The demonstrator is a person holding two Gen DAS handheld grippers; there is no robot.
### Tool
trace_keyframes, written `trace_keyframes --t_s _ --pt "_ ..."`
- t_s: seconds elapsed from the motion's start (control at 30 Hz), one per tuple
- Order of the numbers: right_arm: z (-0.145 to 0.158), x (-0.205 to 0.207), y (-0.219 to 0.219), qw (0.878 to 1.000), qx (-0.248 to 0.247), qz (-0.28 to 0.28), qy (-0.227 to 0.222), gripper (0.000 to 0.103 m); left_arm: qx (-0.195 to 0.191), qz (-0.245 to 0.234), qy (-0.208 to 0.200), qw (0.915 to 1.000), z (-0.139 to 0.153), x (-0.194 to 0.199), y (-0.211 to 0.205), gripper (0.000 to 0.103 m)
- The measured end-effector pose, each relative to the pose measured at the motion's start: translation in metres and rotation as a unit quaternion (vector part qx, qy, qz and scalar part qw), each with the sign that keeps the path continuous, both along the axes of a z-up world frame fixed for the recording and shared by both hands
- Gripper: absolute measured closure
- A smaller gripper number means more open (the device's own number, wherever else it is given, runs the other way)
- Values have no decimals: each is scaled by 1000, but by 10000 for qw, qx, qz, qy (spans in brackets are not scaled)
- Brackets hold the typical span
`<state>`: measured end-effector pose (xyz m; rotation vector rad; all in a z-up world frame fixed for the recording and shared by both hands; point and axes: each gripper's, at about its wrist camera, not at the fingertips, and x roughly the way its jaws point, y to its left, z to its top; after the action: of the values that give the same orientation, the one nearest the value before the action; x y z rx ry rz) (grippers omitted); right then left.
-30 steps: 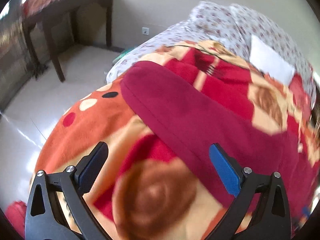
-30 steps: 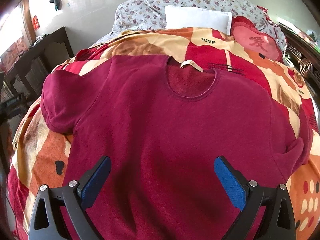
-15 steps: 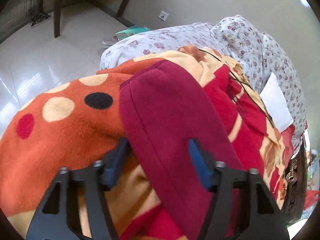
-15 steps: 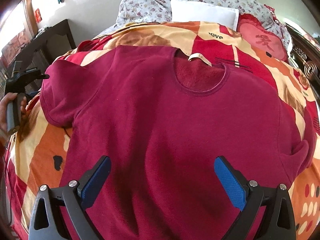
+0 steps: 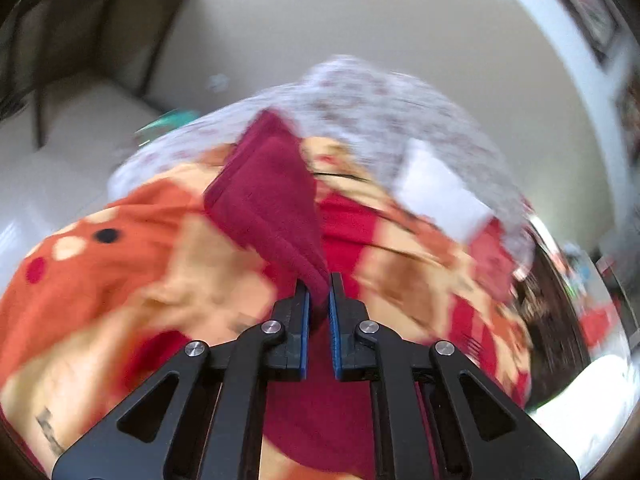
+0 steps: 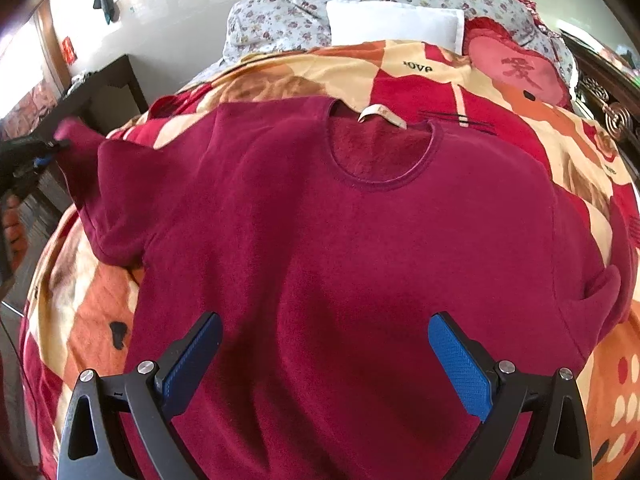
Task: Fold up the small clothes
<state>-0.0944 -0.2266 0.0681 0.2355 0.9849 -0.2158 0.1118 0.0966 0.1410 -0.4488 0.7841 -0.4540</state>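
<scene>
Sleeve (image 5: 272, 200) now pinched and lifted off blanket (image 5: 120, 280) by left gripper (image 5: 319, 300), jaws just closed. Right gripper (image 6: 324, 356) spread, empty. Shirt (image 6: 340, 260) otherwise unfolded.

A maroon shirt (image 6: 340, 240) lies on the blanket-covered bed (image 6: 500, 92).

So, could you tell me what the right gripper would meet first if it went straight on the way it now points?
Most likely the shirt: the open right gripper points down at its red front, with nothing visible between, though depth is hard to judge.
</scene>
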Motion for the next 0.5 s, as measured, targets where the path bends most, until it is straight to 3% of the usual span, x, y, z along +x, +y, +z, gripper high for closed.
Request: trace_keyframes --t_s 0.1,0.2,0.33,0.5 --pt "5 -4 -7 9999 21 -104 -78 1 -31 -694 -250 9973 21 -39 -52 96" --pt "13 -14 -22 9995 27 -278 -179 1 -18 -1478 -218 9888 16 -73 -115 96" --pt "18 -27 -46 9980 -32 -587 -219 1 313 -2118 62 9768 -22 -107 -188 96" --pt "18 -47 -86 9935 336 -1042 -312 1 778 -2677 608 9584 -84 -132 -243 96"
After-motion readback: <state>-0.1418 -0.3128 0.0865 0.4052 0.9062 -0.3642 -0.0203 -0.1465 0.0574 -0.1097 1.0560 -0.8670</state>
